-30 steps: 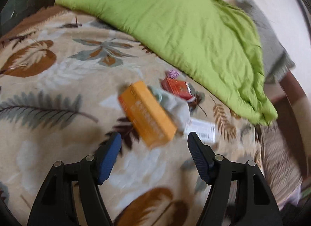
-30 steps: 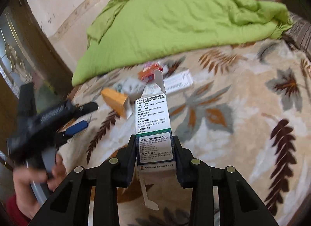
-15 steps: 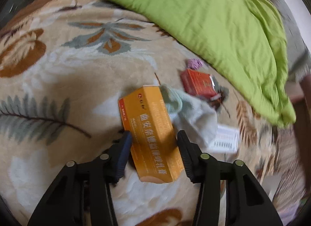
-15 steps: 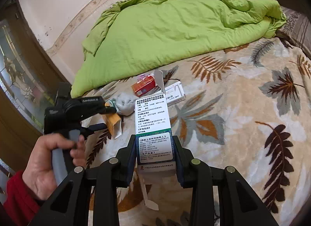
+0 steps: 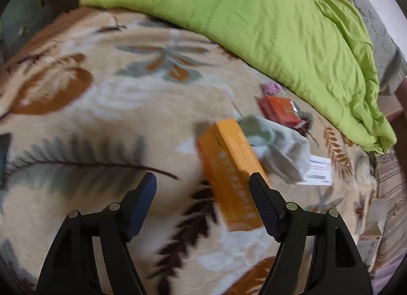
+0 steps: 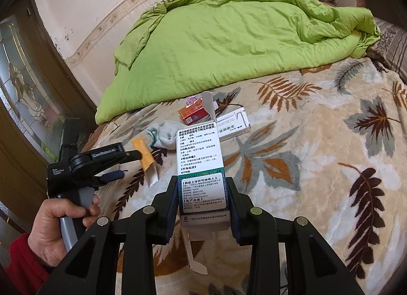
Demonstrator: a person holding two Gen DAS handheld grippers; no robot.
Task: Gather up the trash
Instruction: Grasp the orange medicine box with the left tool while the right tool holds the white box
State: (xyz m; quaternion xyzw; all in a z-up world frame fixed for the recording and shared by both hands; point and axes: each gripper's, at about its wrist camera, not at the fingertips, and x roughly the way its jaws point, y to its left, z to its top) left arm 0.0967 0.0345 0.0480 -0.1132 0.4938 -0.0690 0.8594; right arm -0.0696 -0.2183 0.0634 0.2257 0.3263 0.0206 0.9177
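left tongs [image 5: 202,180] opening, right tongs [image 6: 203,206] clamped

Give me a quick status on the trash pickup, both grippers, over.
Right gripper shut on the white medicine box. Left gripper opening over the orange box, not gripping. Sock lies against that box; red box beyond.

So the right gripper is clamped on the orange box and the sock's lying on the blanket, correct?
Not quite. The right gripper is clamped on a white-and-green box, as the right wrist view shows. The orange box lies on the blanket, beside the sock.
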